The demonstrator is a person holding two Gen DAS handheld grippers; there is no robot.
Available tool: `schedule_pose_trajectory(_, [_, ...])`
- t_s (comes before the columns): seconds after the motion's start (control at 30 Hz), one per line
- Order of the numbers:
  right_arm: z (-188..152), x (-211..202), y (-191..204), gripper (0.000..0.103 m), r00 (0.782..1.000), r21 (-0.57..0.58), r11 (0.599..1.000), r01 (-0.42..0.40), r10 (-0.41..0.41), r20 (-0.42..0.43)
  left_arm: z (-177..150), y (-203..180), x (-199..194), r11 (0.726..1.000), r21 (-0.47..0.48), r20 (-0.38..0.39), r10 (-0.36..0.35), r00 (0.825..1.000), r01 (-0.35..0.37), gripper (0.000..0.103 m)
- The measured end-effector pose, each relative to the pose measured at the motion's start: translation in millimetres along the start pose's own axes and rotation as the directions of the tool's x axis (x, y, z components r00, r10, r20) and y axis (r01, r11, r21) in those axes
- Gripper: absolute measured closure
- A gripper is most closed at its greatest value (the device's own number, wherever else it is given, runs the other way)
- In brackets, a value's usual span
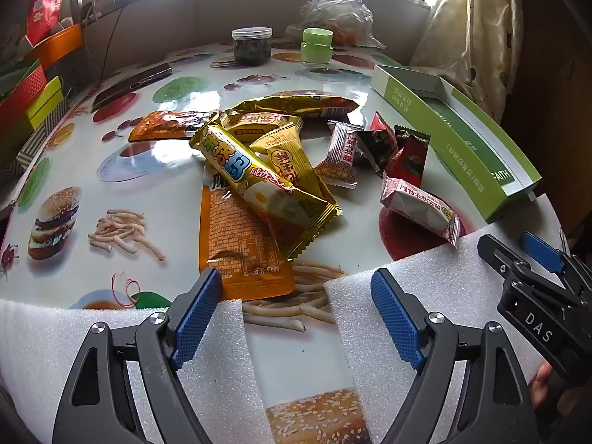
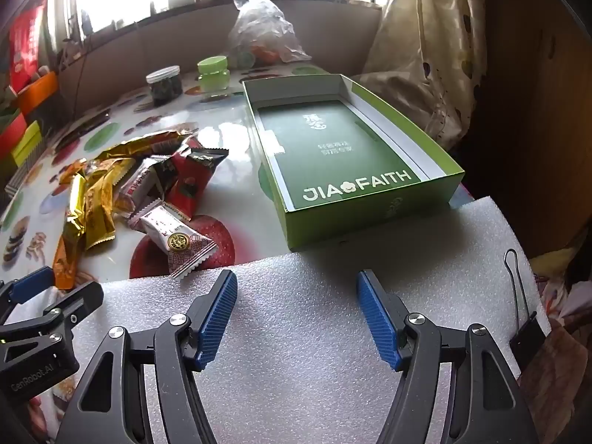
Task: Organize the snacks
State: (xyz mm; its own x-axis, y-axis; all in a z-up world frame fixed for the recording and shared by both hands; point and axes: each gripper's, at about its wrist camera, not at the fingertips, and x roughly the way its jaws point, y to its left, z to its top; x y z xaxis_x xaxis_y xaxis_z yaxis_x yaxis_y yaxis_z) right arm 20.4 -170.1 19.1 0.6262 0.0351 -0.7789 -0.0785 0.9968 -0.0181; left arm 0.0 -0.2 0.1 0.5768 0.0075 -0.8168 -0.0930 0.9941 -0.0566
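A pile of snack packets lies mid-table: gold packets (image 1: 266, 181), an orange pouch (image 1: 240, 244), red-and-white candies (image 1: 418, 207) and dark red ones (image 1: 403, 155). The pile also shows in the right wrist view (image 2: 148, 185). An open, empty green box (image 2: 351, 155) stands to the right of the pile; it also shows in the left wrist view (image 1: 470, 137). My left gripper (image 1: 296, 292) is open and empty over the near table edge, just short of the orange pouch. My right gripper (image 2: 296, 296) is open and empty above white foam, in front of the box.
White foam sheets (image 2: 314, 333) cover the near table edge. A dark-filled jar (image 1: 251, 46), a green jar (image 1: 316, 46) and a plastic bag (image 1: 333, 11) stand at the back. A phone (image 1: 129, 85) lies back left, coloured boxes (image 1: 33, 92) beyond it. A binder clip (image 2: 525, 329) grips the foam.
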Motion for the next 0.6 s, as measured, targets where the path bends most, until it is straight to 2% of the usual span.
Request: schedule_pose_trajectory(0.6, [-2.0, -4.8, 2.1, 0.036, 1.0, -0.002, 1.0, -0.001, 0.001, 0.026, 0.0, 0.6, -1.3, 1.0, -0.008, 0.005, 0.001, 1.0, -0.001, 0.02])
